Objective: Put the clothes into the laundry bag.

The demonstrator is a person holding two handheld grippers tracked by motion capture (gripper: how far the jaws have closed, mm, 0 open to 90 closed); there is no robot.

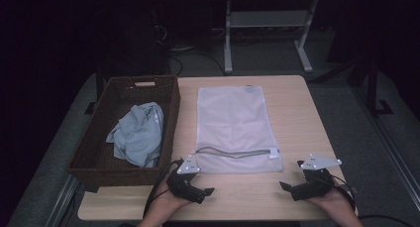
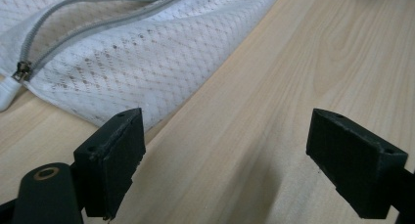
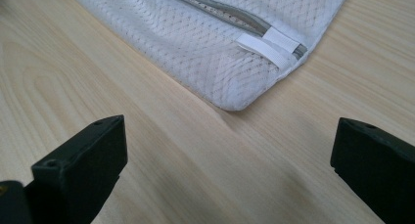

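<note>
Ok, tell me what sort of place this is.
Probably a lab or workshop set up for laundry practice: a light wooden table holds a white mesh laundry bag and a wicker basket with a garment, with desk legs and cables on the dim floor behind.

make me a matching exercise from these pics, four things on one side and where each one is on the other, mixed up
Things:
1. mesh laundry bag
2. light blue cloth
3. wicker basket
4. zipper pull

Places:
A. bunched up inside the basket
B. lying flat in the middle of the table
C. at the bag's corner near the left gripper
D. on the left part of the table

Pairs: 1-B, 2-A, 3-D, 4-C
</note>
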